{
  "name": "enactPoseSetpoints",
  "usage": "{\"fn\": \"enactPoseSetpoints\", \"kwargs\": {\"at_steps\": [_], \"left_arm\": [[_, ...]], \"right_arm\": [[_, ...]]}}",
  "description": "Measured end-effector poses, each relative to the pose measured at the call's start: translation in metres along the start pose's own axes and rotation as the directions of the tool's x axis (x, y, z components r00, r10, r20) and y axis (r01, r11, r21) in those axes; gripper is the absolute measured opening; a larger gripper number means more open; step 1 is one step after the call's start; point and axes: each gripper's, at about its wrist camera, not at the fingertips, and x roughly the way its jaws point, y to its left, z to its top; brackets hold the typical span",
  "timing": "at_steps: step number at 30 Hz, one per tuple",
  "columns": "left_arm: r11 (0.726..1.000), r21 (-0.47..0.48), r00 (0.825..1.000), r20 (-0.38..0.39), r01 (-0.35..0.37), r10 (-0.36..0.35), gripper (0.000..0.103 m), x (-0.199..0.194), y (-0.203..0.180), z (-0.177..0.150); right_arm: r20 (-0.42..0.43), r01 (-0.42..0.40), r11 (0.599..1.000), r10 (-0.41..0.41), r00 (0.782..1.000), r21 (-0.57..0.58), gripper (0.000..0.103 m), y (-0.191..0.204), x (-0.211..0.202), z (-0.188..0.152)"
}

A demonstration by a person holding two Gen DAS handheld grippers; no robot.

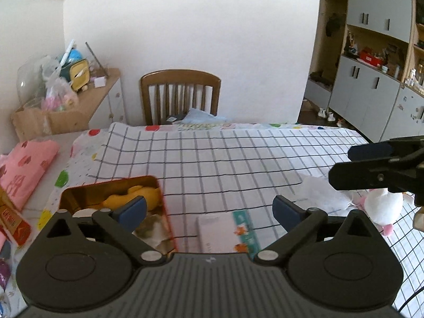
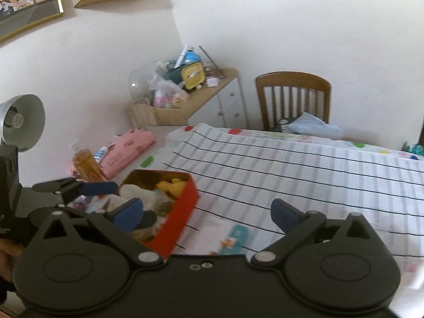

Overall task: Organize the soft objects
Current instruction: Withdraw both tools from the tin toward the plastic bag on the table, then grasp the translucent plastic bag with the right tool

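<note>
red on the outside and gold within, the metal tin (image 1: 114,201) sits at the lower left of the left wrist view, on the grid-check tablecloth (image 1: 225,159), with its lid off. inside it lie a yellow plush toy (image 1: 132,197) toward the far end and some paler, brownish soft things nearer the camera; what exactly those are is too hidden to tell.

the left gripper (image 1: 209,209) hangs above the tin's near right corner with its jaws spread wide and nothing between them. the right gripper (image 2: 206,213) is likewise wide apart and empty; in the right wrist view it hovers just right of the same tin (image 2: 169,206), which shows the yellow toy (image 2: 172,184) and crumpled pale items.

the one soft thing i can see outside the tin is a white and pink plush toy (image 1: 381,206) at the right edge of the left wrist view, lying on the cloth beside some crumpled white plastic or paper (image 1: 323,193). it lies well to the right of the left fingers and directly under the right gripper as seen there (image 1: 341,165), so the right hand is plainly nearer. its long axis is unclear, since part of it is hidden. a small booklet (image 1: 225,233) lies flat between tin and toy.
</note>
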Motion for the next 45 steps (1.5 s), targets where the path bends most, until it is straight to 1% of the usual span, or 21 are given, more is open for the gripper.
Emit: {"fn": "enactPoseSetpoints", "kwargs": {"at_steps": [10,15,21,23,26,29,31,36,41,45], "left_arm": [[0.998,0.060,1.000,0.010,-0.010,0.010,0.102,0.018,-0.061,0.009],[0.996,0.087,1.000,-0.006,0.027,-0.027,0.102,0.031,-0.088,0.009],[0.995,0.071,0.997,-0.043,0.066,-0.063,0.102,0.052,-0.116,0.008],[0.995,0.068,0.997,-0.048,0.069,-0.065,0.102,0.058,-0.124,0.007],[0.995,0.087,0.997,-0.062,0.056,-0.050,0.102,0.071,-0.141,0.006],[0.992,0.107,0.995,-0.082,0.071,-0.062,0.102,0.082,-0.156,0.004],[0.990,0.119,0.995,-0.080,0.071,-0.061,0.102,0.087,-0.165,0.003],[0.984,0.155,0.992,-0.102,0.084,-0.069,0.102,0.106,-0.180,-0.005],[0.984,0.136,0.988,-0.123,0.113,-0.096,0.102,0.121,-0.188,-0.015],[0.986,0.126,0.987,-0.130,0.114,-0.097,0.102,0.131,-0.192,-0.020]], "right_arm": [[-0.012,0.088,0.994,-0.087,0.996,0.068,0.103,-0.073,-0.032,-0.009],[-0.052,0.123,0.988,-0.118,0.992,0.095,0.103,-0.105,-0.039,-0.008],[-0.115,0.167,0.979,-0.154,0.981,0.117,0.103,-0.141,-0.038,-0.004],[-0.129,0.177,0.976,-0.160,0.979,0.129,0.103,-0.153,-0.038,-0.003],[-0.155,0.186,0.972,-0.163,0.974,0.144,0.103,-0.169,-0.033,0.000],[-0.187,0.197,0.968,-0.167,0.968,0.156,0.103,-0.182,-0.026,0.002],[-0.207,0.204,0.965,-0.168,0.964,0.164,0.103,-0.190,-0.022,0.002],[-0.253,0.193,0.967,-0.147,0.956,0.168,0.102,-0.198,-0.003,0.002],[-0.310,0.179,0.972,-0.125,0.943,0.153,0.101,-0.199,0.022,-0.005],[-0.364,0.177,0.974,-0.115,0.924,0.142,0.099,-0.200,0.042,-0.011]]}}
